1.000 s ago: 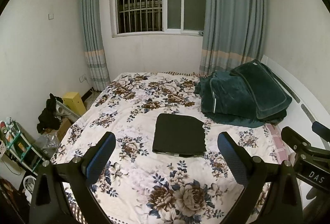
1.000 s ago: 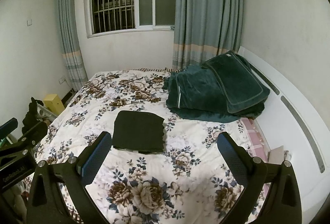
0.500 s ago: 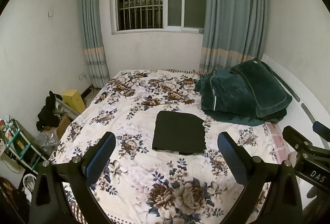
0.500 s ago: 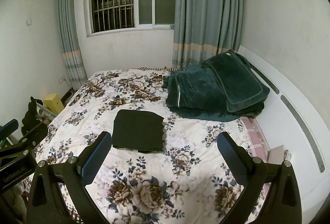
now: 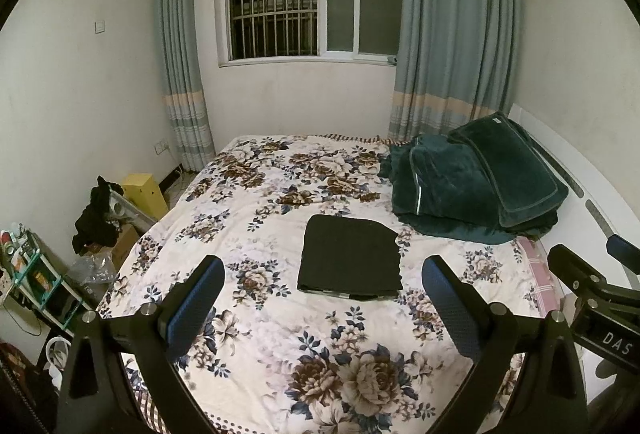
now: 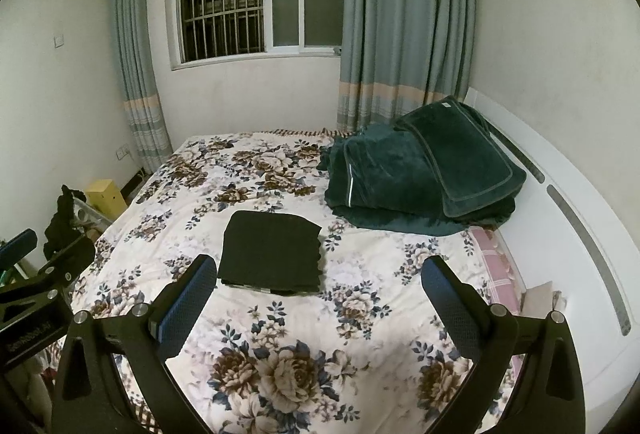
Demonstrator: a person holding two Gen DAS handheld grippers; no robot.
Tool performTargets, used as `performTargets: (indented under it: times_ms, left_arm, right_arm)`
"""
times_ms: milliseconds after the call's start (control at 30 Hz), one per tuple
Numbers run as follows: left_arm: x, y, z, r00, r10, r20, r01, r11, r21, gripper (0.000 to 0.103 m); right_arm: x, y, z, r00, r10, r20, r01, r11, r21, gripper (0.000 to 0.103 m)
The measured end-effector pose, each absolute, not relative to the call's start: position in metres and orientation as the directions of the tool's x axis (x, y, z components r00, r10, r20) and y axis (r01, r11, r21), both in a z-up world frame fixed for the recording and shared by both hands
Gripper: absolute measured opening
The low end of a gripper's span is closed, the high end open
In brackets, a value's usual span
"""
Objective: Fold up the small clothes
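Both grippers hang above the near end of the bed [image 5: 256, 218], the left gripper [image 5: 323, 290] and the right gripper [image 6: 319, 286] side by side, each with its jaws spread wide and holding nothing, touching nothing. The black cloth [image 5: 350, 258] lies folded flat in a neat square in the middle of the bed, past the fingertips, with bare flowered sheet all around it and lots of room to move. A green blanket [image 5: 476, 190] is piled by the headboard, just right of the cloth, near but apart from it.
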State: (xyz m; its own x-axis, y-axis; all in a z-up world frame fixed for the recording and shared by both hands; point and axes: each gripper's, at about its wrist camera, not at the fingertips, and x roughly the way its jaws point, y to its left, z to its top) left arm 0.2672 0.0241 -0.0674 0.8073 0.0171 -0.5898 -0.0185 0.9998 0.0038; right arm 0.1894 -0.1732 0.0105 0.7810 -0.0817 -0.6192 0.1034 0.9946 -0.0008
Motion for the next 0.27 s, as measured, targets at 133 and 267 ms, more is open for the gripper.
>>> performTargets:
  times_ms: [133,267]
  left_arm:
    - [0.2664,0.0255,-0.0676,0.804,0.015,-0.594,-0.017,1.000,0.003,0.101]
    - [0.2658,0.0286,-0.0662,0.811,0.018,-0.585,-0.020,1.000,0.002,0.101]
  right_arm:
    - [0.1881,-0.1734,0.0096,0.781,-0.080,-0.619,0.103,0.995,0.000,0.103]
    - [0.1863,-0.1723,0.0095,0.781,-0.083,-0.619,0.105,0.994,0.000,0.103]
